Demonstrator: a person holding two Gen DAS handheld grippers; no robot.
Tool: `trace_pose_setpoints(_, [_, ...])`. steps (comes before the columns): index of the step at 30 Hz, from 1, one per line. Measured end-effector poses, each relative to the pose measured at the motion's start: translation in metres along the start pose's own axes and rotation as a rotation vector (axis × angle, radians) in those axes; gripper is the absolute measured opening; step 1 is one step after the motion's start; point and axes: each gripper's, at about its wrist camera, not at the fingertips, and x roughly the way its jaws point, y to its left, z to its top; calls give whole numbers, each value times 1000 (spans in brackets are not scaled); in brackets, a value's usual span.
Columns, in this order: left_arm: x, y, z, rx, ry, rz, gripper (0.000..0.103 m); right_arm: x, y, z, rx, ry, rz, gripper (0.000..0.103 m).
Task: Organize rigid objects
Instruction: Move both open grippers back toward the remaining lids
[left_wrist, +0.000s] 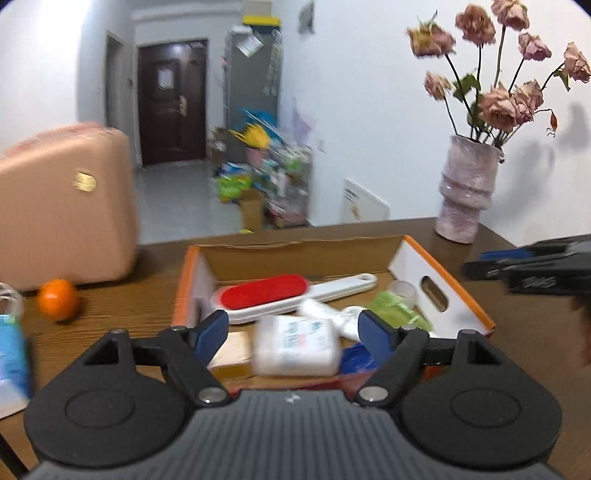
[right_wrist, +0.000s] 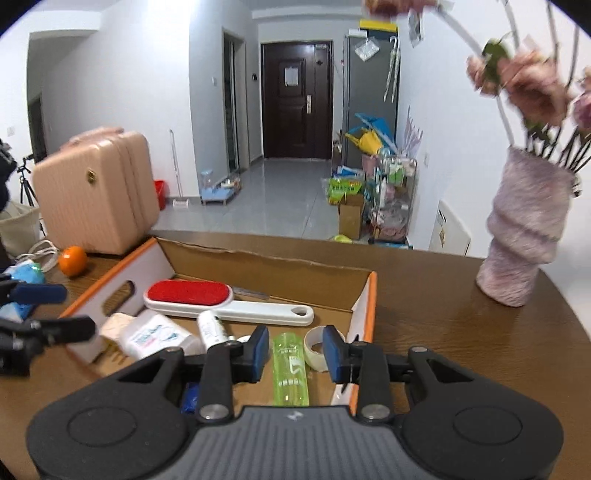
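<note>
Blue pads face each other across a wide gap on my left gripper, spread apart and pinching nothing; through that gap I see a white bottle with blue print lying in the box below. I cannot tell whether the pads touch anything, though they look clear of it. My right gripper is also parted, less widely, and it holds nothing; a clear green bottle lies lengthwise between its pads, apart from both as far as I can judge, with a roll of tape just beside the right pad.

All of these sit in a shallow cardboard box with white side walls, orange edges and cut-out handles, resting on a brown wooden table. Toward the back of the box lies a white lint brush with a red pad, handle pointing right. Near it I see a small white tube, a pale wooden block next to the white bottle, and something blue at the near edge, too blurred to name.

Outside the box, an orange sits to the left by a pink suitcase, and a pale purple vase of dried pink flowers stands well to the right.
</note>
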Motion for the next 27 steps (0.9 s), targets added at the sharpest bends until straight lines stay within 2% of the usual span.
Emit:
trace_pose_setpoints(5, [-70,13,-28,-37,-70,51,87,-71,18,-21,-14,-86,27,45])
trace_pose_setpoints(6, [-83,14,-35,-34,-84,60,89,-86,23,-30,-14,-104,41,52])
trace_pose_setpoints(8, [-109,15,-53,-46,-115,107,96,-111,30,-48,-6,-125,62,58])
trace_pose_setpoints(10, [-133,12,-75,-60,-145,148,98,-133,40,-70,0,-137,75,60])
trace_pose_setpoints(12, [-153,7,-96,-61,-157,170,100,-154,53,-94,1,-159,63,68])
trace_pose_setpoints(15, [-182,-3,-129,-78,-163,181,103,-182,72,-130,0,-198,32,82])
trace_pose_setpoints(17, [-197,-10,-153,-83,-142,150,103,-195,82,-155,-8,-214,17,87])
trace_pose_setpoints(19, [-209,-14,-172,-68,-116,143,103,-207,92,-181,13,-218,0,88])
trace_pose_setpoints(23, [-225,-19,-198,-36,-95,137,103,-221,105,-221,42,-208,28,91])
trace_pose_setpoints(27, [-237,-21,-207,-33,-102,129,103,-231,111,-233,33,-215,-34,91])
